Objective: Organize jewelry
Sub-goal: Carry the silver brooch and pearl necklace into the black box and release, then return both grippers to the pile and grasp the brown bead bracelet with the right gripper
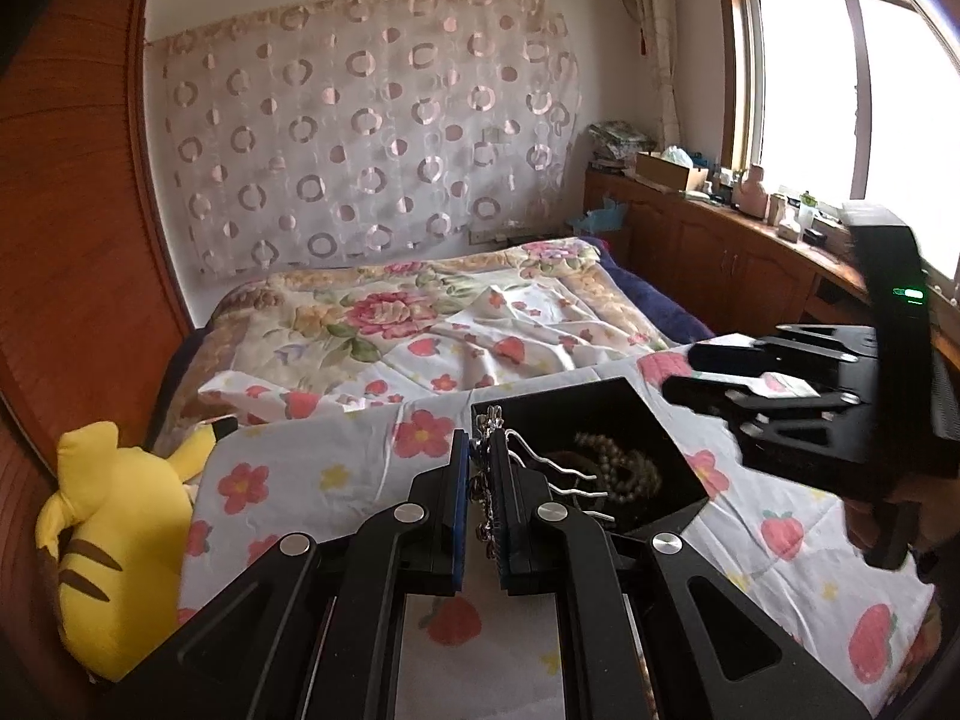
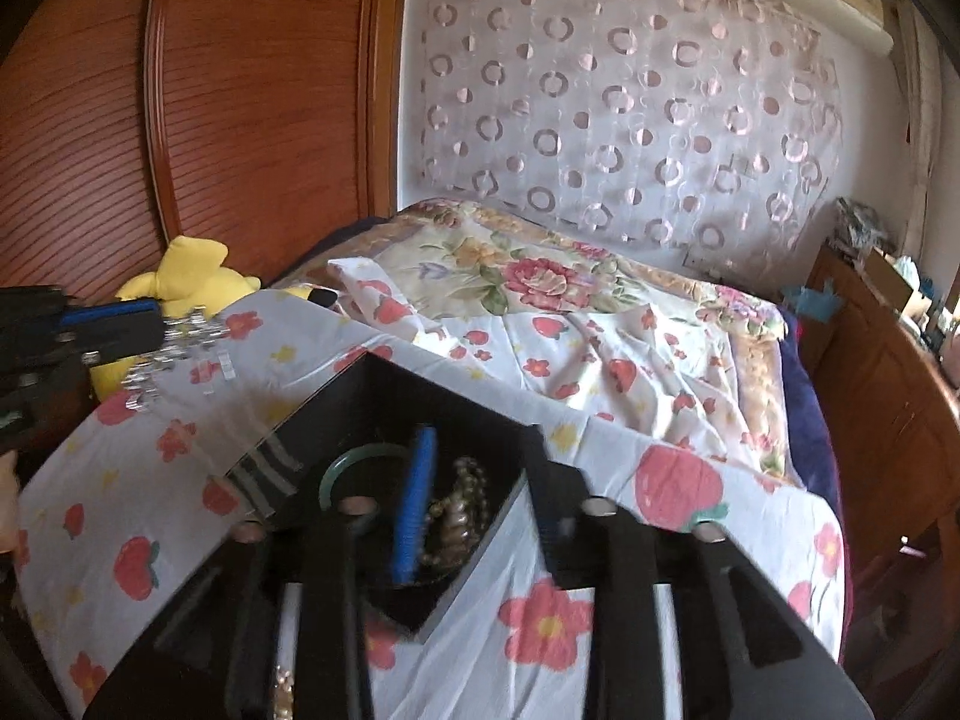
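Note:
My left gripper (image 1: 480, 450) is shut on a silver hair comb (image 1: 528, 468) with wavy prongs and crystal flowers, held just left of a black open box (image 1: 678, 456). The comb also shows in the right wrist view (image 2: 180, 342), clamped in the left gripper (image 2: 153, 324). The box (image 2: 366, 396) holds a beaded bracelet (image 2: 456, 516) and a green jade bangle (image 2: 360, 462); the beads also show in the left wrist view (image 1: 618, 468). My right gripper (image 2: 480, 498) is open, hovering over the box. In the left wrist view it (image 1: 678, 372) is right of the box.
The box sits on a board covered with flower-print cloth (image 1: 336, 480) at the foot of a bed (image 1: 390, 312). A yellow plush toy (image 1: 114, 540) lies at the left by a wooden wardrobe (image 1: 72, 180). A wooden cabinet (image 1: 720, 252) with clutter runs under the window at right.

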The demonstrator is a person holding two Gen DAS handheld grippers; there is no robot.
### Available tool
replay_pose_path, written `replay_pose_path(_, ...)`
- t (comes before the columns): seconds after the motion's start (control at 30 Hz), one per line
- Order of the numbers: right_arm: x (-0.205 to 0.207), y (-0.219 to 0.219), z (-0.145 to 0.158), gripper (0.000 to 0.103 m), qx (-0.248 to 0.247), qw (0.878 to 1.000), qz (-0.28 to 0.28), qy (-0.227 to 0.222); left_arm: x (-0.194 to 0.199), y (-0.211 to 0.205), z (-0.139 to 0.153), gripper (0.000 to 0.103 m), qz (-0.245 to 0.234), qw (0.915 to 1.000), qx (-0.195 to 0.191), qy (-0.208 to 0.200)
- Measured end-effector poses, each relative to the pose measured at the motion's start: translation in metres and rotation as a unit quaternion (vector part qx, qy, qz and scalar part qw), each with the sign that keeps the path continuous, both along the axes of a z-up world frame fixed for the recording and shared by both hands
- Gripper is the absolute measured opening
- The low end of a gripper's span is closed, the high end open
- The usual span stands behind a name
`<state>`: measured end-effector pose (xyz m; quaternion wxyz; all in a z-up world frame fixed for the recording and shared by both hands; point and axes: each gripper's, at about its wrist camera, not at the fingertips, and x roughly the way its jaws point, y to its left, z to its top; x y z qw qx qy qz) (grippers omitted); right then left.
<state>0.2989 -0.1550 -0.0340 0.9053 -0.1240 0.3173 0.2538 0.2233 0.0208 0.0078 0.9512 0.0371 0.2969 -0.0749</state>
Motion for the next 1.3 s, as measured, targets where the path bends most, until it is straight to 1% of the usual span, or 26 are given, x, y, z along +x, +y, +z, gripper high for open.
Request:
replay_pose_path(0.13, -0.017, -0.009, 0.004, 0.037, -0.001, 1.000, 0.011, -0.006, 0.018, -0.007, -0.011, 0.006, 0.002, 0.9999, -0.007, 0.012)
replay_pose_path(0.23, -0.029, -0.020, 0.006, 0.037, 0.000, 1.000, 0.017, -0.011, 0.031, -0.013, -0.022, 0.006, 0.003, 0.9995, -0.016, 0.028)
replay_pose_path(0.37, -0.039, -0.032, 0.003, 0.037, 0.008, 1.000, 0.020, -0.011, 0.044, -0.021, -0.037, 0.006, 0.004, 0.9988, -0.016, 0.046)
replay_pose_path(0.53, -0.046, -0.043, -0.008, 0.037, 0.011, 1.000, 0.016, -0.004, 0.049, -0.029, -0.051, 0.006, 0.004, 0.9979, -0.013, 0.063)
replay_pose_path(0.7, -0.050, -0.049, -0.014, 0.037, 0.015, 1.000, 0.014, 0.004, 0.048, -0.031, -0.052, 0.005, 0.005, 0.9979, -0.003, 0.064)
replay_pose_path(0.73, -0.051, -0.050, -0.015, 0.037, 0.016, 1.000, 0.014, 0.005, 0.046, -0.030, -0.052, 0.007, 0.006, 0.9979, -0.004, 0.064)
replay_pose_path(0.8, -0.058, -0.053, -0.017, 0.037, 0.018, 1.000, 0.015, 0.008, 0.044, -0.030, -0.049, 0.013, 0.006, 0.9980, -0.006, 0.062)
replay_pose_path(0.83, -0.062, -0.054, -0.018, 0.037, 0.021, 1.000, 0.015, 0.010, 0.042, -0.030, -0.049, 0.018, 0.007, 0.9982, -0.005, 0.059)
replay_pose_path(0.87, -0.064, -0.055, -0.019, 0.037, 0.022, 1.000, 0.016, 0.012, 0.038, -0.029, -0.048, 0.023, 0.007, 0.9984, -0.004, 0.056)
replay_pose_path(0.93, -0.073, -0.057, -0.022, 0.037, 0.025, 0.999, 0.021, 0.017, 0.027, -0.027, -0.047, 0.028, 0.006, 0.9988, -0.004, 0.048)
replay_pose_path(1.0, -0.081, -0.058, -0.027, 0.037, 0.025, 0.999, 0.026, 0.024, 0.014, -0.026, -0.047, 0.035, 0.004, 0.9991, -0.006, 0.042)
replay_pose_path(1.07, -0.092, -0.060, -0.033, 0.037, 0.027, 0.999, 0.031, 0.035, 0.002, -0.024, -0.047, 0.051, 0.003, 0.9994, -0.010, 0.034)
replay_pose_path(1.1, -0.096, -0.061, -0.036, 0.037, 0.026, 0.998, 0.034, 0.039, -0.008, -0.022, -0.048, 0.054, 0.004, 0.9995, -0.012, 0.030)
replay_pose_path(1.17, -0.107, -0.060, -0.043, 0.037, 0.022, 0.998, 0.041, 0.048, -0.021, -0.021, -0.051, 0.069, 0.005, 0.9996, -0.012, 0.025)
replay_pose_path(1.23, -0.117, -0.060, -0.050, 0.037, 0.018, 0.997, 0.049, 0.059, -0.033, -0.019, -0.054, 0.074, 0.004, 0.9997, -0.015, 0.022)
replay_pose_path(1.27, -0.121, -0.060, -0.052, 0.037, 0.017, 0.996, 0.052, 0.064, -0.039, -0.019, -0.057, 0.080, 0.003, 0.9996, -0.016, 0.021)
replay_pose_path(1.3, -0.125, -0.059, -0.055, 0.037, 0.015, 0.996, 0.055, 0.068, -0.044, -0.018, -0.059, 0.084, 0.003, 0.9997, -0.016, 0.021)
